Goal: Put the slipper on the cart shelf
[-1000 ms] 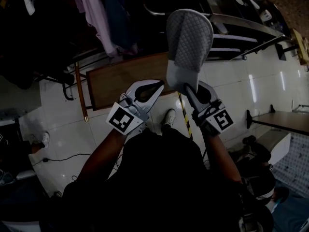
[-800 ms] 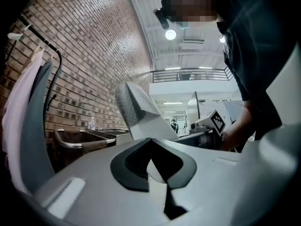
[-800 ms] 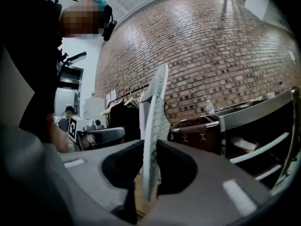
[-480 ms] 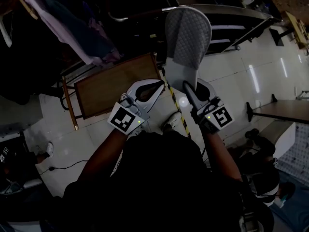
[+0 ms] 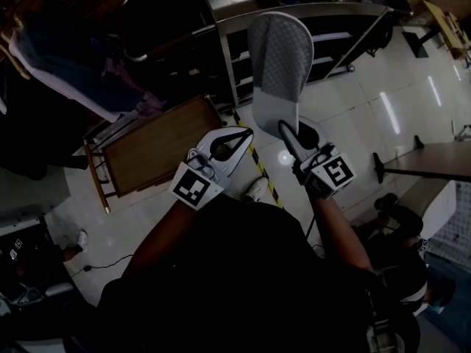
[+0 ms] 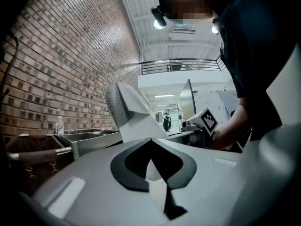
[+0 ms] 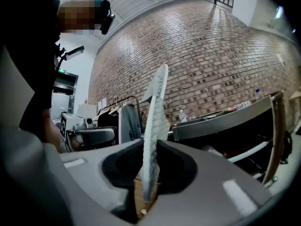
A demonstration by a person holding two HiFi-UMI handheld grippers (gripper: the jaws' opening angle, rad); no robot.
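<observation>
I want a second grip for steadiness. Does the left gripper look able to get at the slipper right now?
Probably yes: the slipper stands beside the left gripper, nothing between, held by the right gripper. The left's shut jaws must open first.

We see the slipper (image 5: 280, 57) in quilted grey cloth, matt and soft, its pale sole finely textured in the right gripper view. The right gripper (image 5: 284, 128) and the left gripper (image 5: 244, 132) have smooth, matt, light-grey plastic shells, with darker matt linings at the jaws. The cart (image 5: 346, 7) is dull grey metal with a faint sheen. The floor (image 5: 353, 116) is glossy white tile that reflects the lamps. The bench (image 5: 158, 145) is matt brown wood. The wall (image 6: 56, 69) is rough brick. The clothes (image 5: 66, 72) are limp cloth.
</observation>
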